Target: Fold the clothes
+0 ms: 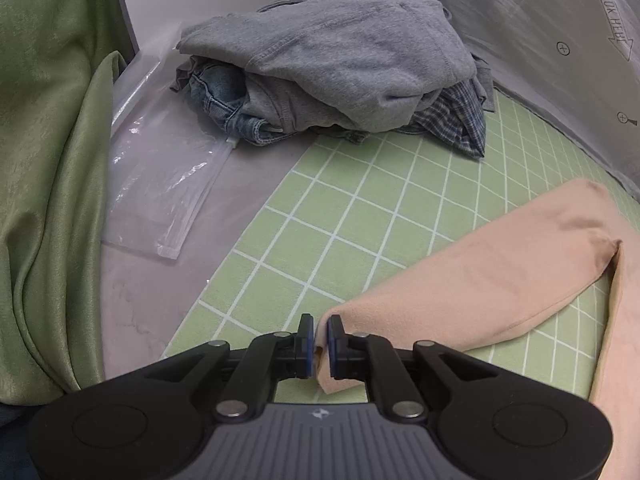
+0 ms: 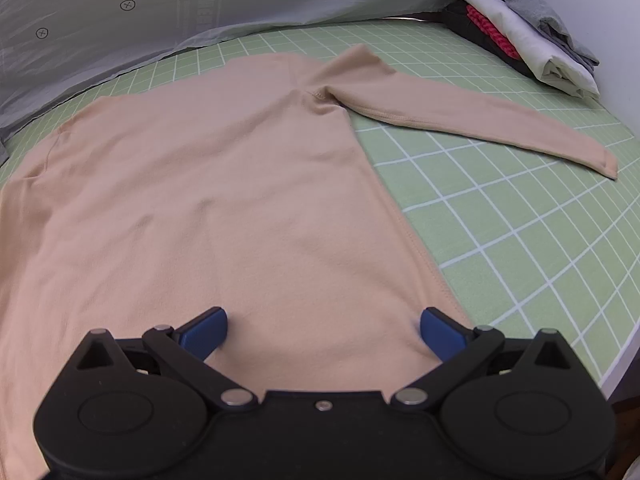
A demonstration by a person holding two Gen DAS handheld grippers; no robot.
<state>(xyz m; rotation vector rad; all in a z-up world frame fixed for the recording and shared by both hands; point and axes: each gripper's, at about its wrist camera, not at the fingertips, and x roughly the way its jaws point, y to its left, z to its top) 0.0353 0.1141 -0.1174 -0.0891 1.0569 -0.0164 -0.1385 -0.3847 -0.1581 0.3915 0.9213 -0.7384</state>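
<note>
Home bedroom, green grid bedsheet (image 2: pixel 520 240), printed pillow (image 2: pixel 240 0), clothes heap (image 1: pixel 332 68), green curtain (image 1: pixel 52 120)

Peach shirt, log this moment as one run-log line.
task: fold clothes | left gripper: shut on sleeve cuff | right gripper: open over peach shirt hem | other sleeve: spread flat

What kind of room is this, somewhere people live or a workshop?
Probably a bedroom or a home-like setup: the peach long-sleeved top lies spread on a green checked sheet, like a bed, with a printed grey pillow behind and a heap of unfolded clothes waiting nearby.
</note>
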